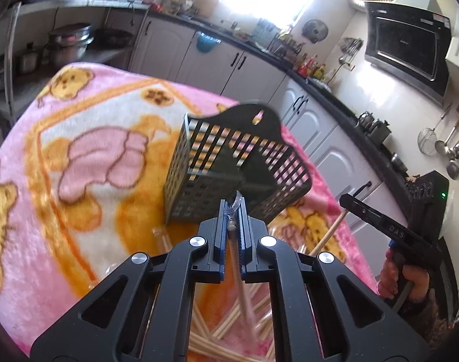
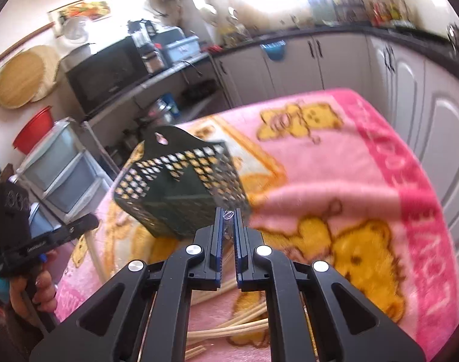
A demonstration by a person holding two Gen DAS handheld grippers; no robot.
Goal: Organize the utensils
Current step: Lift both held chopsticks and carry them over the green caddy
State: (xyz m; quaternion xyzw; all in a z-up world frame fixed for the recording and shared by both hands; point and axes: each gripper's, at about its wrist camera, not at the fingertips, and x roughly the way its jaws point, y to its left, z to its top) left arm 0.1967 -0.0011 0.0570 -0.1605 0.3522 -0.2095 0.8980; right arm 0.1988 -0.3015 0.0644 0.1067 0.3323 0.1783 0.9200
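Your left gripper (image 1: 231,226) has its jaws drawn nearly together on a single pale chopstick (image 1: 240,277). Its tip sits between the blue pads, and its long axis runs back along the gripper's own line toward the camera, slanting slightly right as it nears the lens. A scrap of clear film pokes out past the fingertips.

Your right gripper (image 2: 228,232) is likewise closed to a thin slit. In its own view only a bit of clear film shows at the tips. The left wrist view shows a second chopstick (image 1: 329,230) slanting down and left from under the right gripper's nose, so the right gripper appears to be clamped on it, though the contact itself is hidden.

The dark green slotted utensil basket (image 1: 229,169) stands on the pink bear-print blanket (image 1: 87,138) just ahead of both grippers. It is upright, open top facing up, with its tall hanging tab at the far side.

The loose chopsticks (image 2: 229,328) lie on the blanket below and behind the fingertips, crossed at mixed angles in a fan; most run roughly left-right in the right wrist view.

Your hand (image 2: 43,289) shows on the left gripper's handle at the left edge of the right wrist view.
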